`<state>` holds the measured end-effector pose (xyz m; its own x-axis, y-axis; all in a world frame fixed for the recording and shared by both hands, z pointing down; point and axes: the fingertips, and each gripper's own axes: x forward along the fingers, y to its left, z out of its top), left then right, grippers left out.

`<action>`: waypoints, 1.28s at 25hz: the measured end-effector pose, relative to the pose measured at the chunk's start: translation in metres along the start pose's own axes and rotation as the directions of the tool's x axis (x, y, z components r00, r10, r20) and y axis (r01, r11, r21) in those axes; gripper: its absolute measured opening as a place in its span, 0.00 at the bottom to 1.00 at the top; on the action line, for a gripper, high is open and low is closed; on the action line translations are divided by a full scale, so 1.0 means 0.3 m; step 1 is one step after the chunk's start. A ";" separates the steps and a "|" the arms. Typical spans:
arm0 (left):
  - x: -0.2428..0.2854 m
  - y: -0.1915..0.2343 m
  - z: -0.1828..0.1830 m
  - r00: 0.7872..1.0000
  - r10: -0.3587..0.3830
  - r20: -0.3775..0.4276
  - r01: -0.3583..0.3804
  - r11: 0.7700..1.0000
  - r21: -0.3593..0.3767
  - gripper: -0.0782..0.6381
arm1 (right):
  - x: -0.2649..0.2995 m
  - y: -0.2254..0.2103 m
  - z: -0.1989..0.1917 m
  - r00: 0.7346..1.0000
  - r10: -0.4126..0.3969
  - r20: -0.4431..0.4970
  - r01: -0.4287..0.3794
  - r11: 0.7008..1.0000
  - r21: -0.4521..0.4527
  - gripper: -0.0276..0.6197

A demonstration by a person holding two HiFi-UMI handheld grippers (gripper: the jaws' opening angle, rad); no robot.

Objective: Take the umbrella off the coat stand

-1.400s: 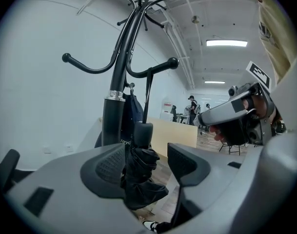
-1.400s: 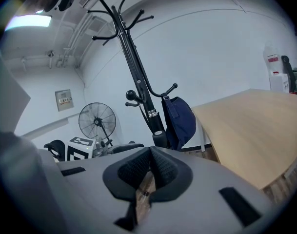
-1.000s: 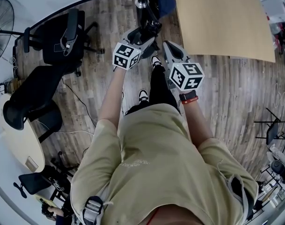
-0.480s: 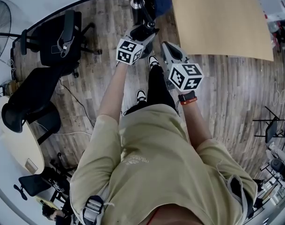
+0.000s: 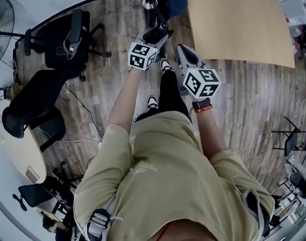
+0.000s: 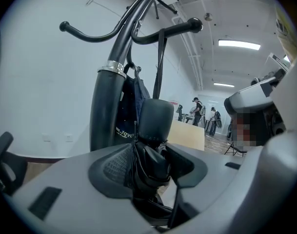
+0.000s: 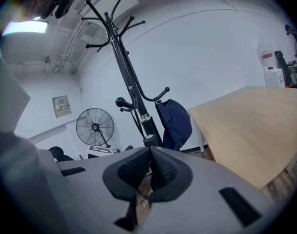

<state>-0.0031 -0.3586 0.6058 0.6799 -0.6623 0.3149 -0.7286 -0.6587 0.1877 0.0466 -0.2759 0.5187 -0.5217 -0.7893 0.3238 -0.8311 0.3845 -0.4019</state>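
So far only the grasp is made: the left gripper's [image 6: 150,165] jaws have just been closing and now pinch the folded canopy of the black collapsible umbrella [image 6: 153,126], just below its stubby cylindrical handle. The umbrella hangs by its thin dark strap [image 6: 159,67] from a curved hook of the black metal coat stand [image 6: 107,106]. The right gripper [image 7: 149,167] hovers nearby, clenched on nothing; what remains, I judge, is lifting the strap clear of the hook and drawing the umbrella away.

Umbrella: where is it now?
In the left gripper view the umbrella hangs from a coat stand hook, beside a navy bag, between the left tongs, which have just been closing on it.
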 end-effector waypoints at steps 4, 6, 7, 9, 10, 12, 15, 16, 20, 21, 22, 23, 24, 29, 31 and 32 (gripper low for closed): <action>-0.036 -0.006 0.033 1.000 0.014 0.015 -0.014 1.000 -0.001 0.42 | -0.005 0.014 0.001 1.000 0.000 0.010 0.000 1.000 -0.001 0.07; -0.054 -0.008 0.049 1.000 0.021 0.021 -0.021 1.000 0.001 0.42 | -0.003 0.021 0.003 1.000 0.002 0.010 -0.002 1.000 -0.003 0.07; -0.060 -0.012 0.057 0.999 0.024 0.022 -0.025 1.000 0.005 0.42 | -0.003 0.024 0.007 1.000 0.003 0.012 -0.003 1.000 -0.004 0.07; -0.073 -0.021 0.069 0.999 0.031 0.021 -0.031 0.999 0.012 0.42 | -0.004 0.031 0.018 1.000 0.006 0.016 -0.006 1.000 -0.007 0.07; -0.081 -0.025 0.073 0.999 0.034 0.019 -0.034 0.999 0.010 0.42 | -0.005 0.036 0.024 1.000 0.008 0.017 -0.008 1.000 -0.008 0.07; -0.101 -0.031 0.080 0.999 0.045 0.011 -0.045 0.999 -0.006 0.42 | -0.007 0.049 0.034 1.000 0.014 0.021 -0.014 1.000 -0.010 0.07; -0.125 -0.041 0.083 0.997 0.080 -0.013 -0.080 0.997 -0.015 0.41 | -0.006 0.060 0.039 1.000 0.024 0.020 -0.024 1.000 -0.006 0.07; -0.131 -0.046 0.084 0.996 0.091 -0.021 -0.091 0.996 -0.008 0.41 | -0.005 0.063 0.041 0.999 0.028 0.019 -0.028 1.000 -0.002 0.07; -0.162 -0.070 0.105 0.994 0.109 -0.021 -0.109 0.994 -0.002 0.41 | -0.005 0.084 0.062 0.999 0.040 0.030 -0.040 0.999 -0.006 0.07; -0.168 -0.073 0.114 0.993 0.114 -0.018 -0.114 0.993 -0.006 0.41 | -0.007 0.087 0.070 0.999 0.041 0.034 -0.040 0.999 -0.008 0.07; -0.173 -0.077 0.122 0.993 0.119 -0.018 -0.119 0.993 -0.005 0.41 | -0.009 0.088 0.077 0.998 0.040 0.039 -0.040 0.999 -0.007 0.07; -0.177 -0.082 0.128 0.992 0.123 -0.020 -0.123 0.992 0.000 0.41 | -0.013 0.089 0.083 0.998 0.039 0.044 -0.039 0.999 -0.005 0.07; -0.181 -0.088 0.132 0.992 0.125 -0.023 -0.125 0.992 0.008 0.41 | -0.017 0.090 0.090 0.998 0.039 0.048 -0.039 0.999 -0.003 0.07; -0.215 -0.119 0.174 0.993 0.121 -0.011 -0.120 0.993 0.019 0.41 | -0.040 0.096 0.124 0.997 0.035 0.070 -0.035 0.999 -0.008 0.07; -0.235 -0.133 0.190 0.993 0.120 -0.004 -0.119 0.993 0.024 0.41 | -0.051 0.097 0.131 0.997 0.031 0.077 -0.031 0.999 -0.008 0.07; -0.243 -0.143 0.197 0.993 0.118 -0.004 -0.118 0.993 0.030 0.41 | -0.058 0.097 0.134 0.996 0.029 0.080 -0.029 1.000 -0.007 0.07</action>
<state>-0.0165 -0.3031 0.5198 0.5887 -0.7342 0.3383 -0.8010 -0.5862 0.1216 0.0392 -0.2703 0.4671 -0.5289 -0.8133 0.2424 -0.8169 0.4104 -0.4052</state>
